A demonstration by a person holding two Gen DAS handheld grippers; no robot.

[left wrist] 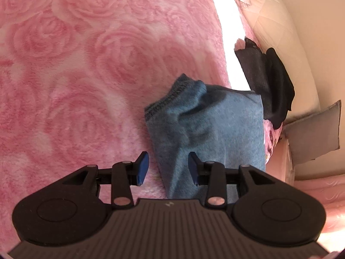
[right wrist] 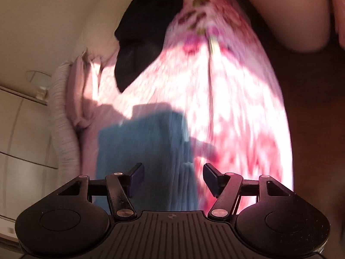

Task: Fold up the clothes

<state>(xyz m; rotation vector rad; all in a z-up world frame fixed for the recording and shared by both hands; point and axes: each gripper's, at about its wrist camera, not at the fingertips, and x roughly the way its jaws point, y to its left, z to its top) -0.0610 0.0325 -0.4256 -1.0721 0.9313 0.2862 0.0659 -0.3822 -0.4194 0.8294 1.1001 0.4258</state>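
One blue garment [left wrist: 207, 127], one black garment [left wrist: 267, 84], one pink blanket [left wrist: 86, 64].

The right gripper [right wrist: 172, 176] points down at a pink flowered blanket [right wrist: 237, 112], and the picture is blurred. Its jaws stand apart and no cloth is pressed between the pads. A folded blue garment [right wrist: 140, 142] lies on the blanket below the jaws. A black garment [right wrist: 144, 32] lies further away, near the cream wall [right wrist: 54, 21].

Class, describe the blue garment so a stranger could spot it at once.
Start from the pink rose-patterned blanket covering the bed. Near its sunlit edge lies the blue garment, folded into a compact block. Unlike the black garment beside it, it is denim-blue with a dark stitched hem.
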